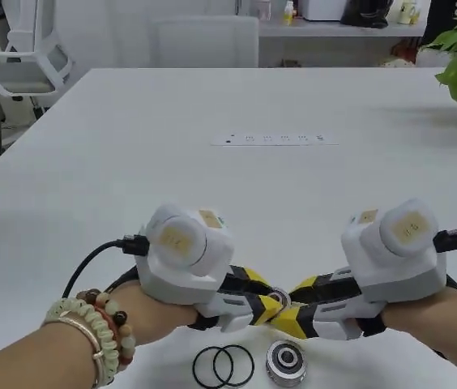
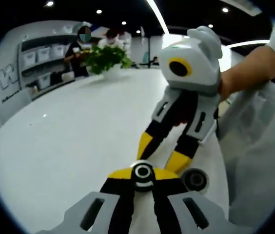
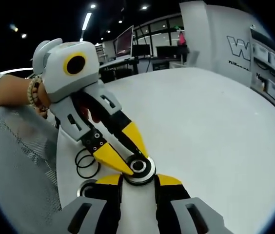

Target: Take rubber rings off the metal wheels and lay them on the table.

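Metal wheel (image 3: 140, 167) between opposed tips, axis along their line; right gripper (image 2: 163, 155) clamps it; left gripper (image 3: 127, 155) pinches its rim.

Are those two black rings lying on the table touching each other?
Touching. The head view shows the two rubber rings lying flat on the table, overlapped, with one rim crossing over the other.
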A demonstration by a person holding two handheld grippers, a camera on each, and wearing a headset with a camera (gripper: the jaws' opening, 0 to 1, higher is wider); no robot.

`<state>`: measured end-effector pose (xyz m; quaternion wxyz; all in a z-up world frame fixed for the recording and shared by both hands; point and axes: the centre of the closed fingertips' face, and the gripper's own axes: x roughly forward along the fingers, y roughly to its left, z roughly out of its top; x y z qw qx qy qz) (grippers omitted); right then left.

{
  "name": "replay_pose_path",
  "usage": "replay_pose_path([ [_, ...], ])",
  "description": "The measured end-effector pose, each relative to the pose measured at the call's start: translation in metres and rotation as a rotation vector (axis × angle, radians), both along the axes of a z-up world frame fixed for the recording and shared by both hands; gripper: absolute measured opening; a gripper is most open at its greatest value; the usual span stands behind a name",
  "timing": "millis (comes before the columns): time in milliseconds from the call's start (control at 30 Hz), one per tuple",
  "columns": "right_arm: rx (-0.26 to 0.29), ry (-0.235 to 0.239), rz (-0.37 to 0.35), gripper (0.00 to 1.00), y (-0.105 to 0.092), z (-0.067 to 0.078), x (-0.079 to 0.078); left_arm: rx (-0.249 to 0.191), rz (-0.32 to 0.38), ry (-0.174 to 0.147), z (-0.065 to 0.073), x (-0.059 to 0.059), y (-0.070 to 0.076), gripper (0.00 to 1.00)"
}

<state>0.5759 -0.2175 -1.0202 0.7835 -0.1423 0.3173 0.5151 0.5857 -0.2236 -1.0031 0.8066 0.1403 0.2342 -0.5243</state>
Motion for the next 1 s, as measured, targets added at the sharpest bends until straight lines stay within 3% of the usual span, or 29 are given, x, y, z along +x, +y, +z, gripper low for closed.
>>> replay_pose_path([
  [533,-0.031,-0.003,0.032,0.14,-0.008,-0.001,-0.003,0.001,-0.003,0.0,0.001,-0.002,0.001,0.14],
  [600,-0.073,-0.011,0.048,0.06,-0.013,-0.004,-0.003,0.002,0.0,0.001,0.001,-0.001,0.002,0.14],
  [667,-0.043,0.0,0.029,0.01,-0.012,-0.002,0.0,0.001,0.0,0.002,0.001,-0.002,0.002,0.14],
  [800,-0.053,-0.01,0.033,0.0,-0.012,-0.002,-0.001,0.003,0.003,0.003,0.001,-0.001,0.003,0.14],
  [933,-0.055,0.023,-0.046,0.0,-0.016,0.0,0.008,0.006,0.004,0.004,0.001,-0.001,0.004,0.14],
  [1000,-0.019,0.071,-0.092,0.0,-0.017,0.001,0.009,0.004,0.008,0.008,0.001,-0.001,0.004,0.14],
])
